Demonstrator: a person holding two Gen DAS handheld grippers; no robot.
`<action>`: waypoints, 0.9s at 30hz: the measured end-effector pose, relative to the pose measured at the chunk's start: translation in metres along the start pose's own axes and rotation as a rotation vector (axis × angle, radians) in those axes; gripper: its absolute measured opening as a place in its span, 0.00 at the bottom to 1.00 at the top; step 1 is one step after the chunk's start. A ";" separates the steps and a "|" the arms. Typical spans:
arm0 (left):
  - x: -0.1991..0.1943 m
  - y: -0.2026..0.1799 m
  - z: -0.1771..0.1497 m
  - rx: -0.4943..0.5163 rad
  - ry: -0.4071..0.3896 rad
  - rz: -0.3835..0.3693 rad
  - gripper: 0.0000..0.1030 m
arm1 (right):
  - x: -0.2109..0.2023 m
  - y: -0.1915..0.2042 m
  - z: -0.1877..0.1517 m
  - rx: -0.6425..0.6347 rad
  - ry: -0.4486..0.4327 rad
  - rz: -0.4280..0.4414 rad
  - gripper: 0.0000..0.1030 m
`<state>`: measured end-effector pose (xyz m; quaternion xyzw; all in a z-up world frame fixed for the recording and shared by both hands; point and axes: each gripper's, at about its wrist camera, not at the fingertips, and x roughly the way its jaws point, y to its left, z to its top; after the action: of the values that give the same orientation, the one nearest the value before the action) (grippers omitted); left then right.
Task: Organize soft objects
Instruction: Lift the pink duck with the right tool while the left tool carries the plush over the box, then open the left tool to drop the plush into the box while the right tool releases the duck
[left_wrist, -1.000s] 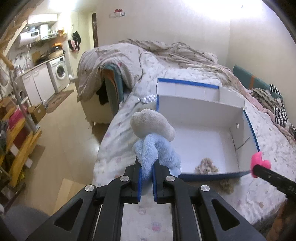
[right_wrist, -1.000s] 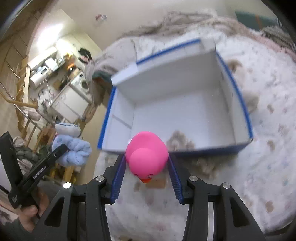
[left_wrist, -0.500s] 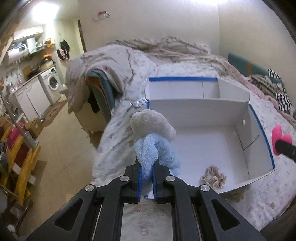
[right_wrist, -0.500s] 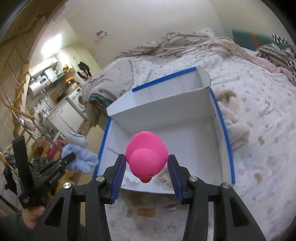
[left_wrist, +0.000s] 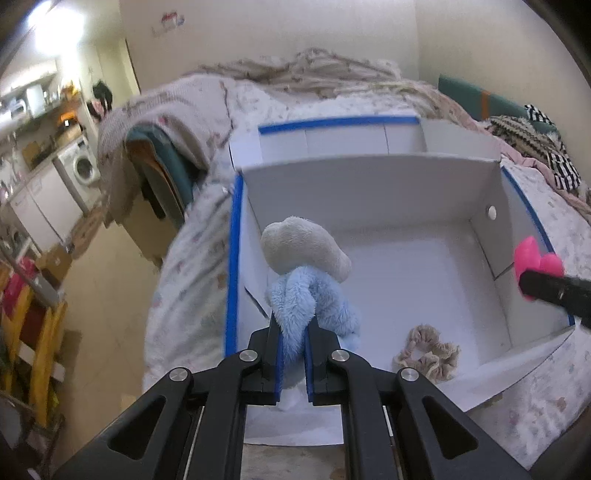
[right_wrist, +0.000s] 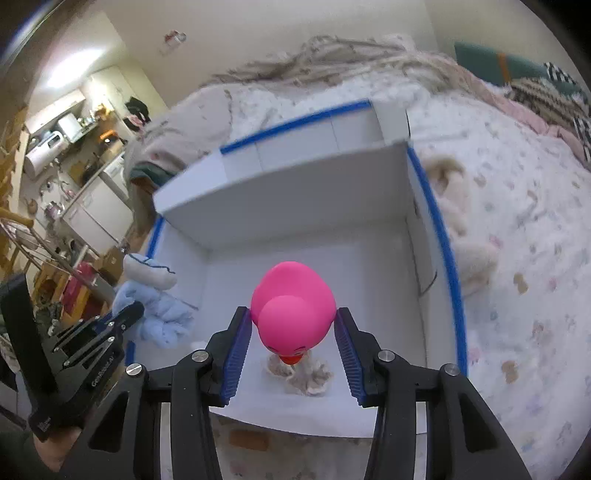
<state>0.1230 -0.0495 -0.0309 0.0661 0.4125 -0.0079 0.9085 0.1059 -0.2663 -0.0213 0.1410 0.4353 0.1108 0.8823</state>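
Left hand-held gripper (left_wrist: 293, 363): jaws nearly closed, pinching the blue limb of a plush toy (left_wrist: 308, 280); the toy's grey head sticks up past the fingertips, over the left side of the box (left_wrist: 369, 192).
Right hand-held gripper (right_wrist: 293, 350): about half open, clamped on both flanks of a pink duck (right_wrist: 293, 310), which hangs above the box floor.
Box: white, blue-edged, open-topped, on the bed (right_wrist: 517, 258); a beige scrunchie (left_wrist: 428, 356) already lies inside near the front wall.
Plush handling: light, floppy, compresses a lot; a pinch on one limb holds, but the body will likely dangle and swing.
Duck handling: light, smooth, probably squashy; looks best held across its widest part, as here, or it could squirt out.
Outside the box: a cream fluffy item (right_wrist: 458, 221) on the bed against the right wall, not yet put away.
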 end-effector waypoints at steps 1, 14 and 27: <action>0.004 0.000 0.000 -0.009 0.014 -0.009 0.08 | 0.005 0.000 -0.002 0.001 0.014 -0.008 0.47; 0.024 -0.002 -0.007 -0.034 0.055 -0.010 0.08 | 0.044 -0.002 -0.017 -0.021 0.152 -0.086 0.48; 0.038 -0.004 -0.012 -0.043 0.132 -0.042 0.09 | 0.059 -0.010 -0.022 0.010 0.217 -0.119 0.48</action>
<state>0.1393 -0.0501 -0.0679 0.0383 0.4730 -0.0138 0.8801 0.1244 -0.2535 -0.0804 0.1064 0.5363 0.0708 0.8343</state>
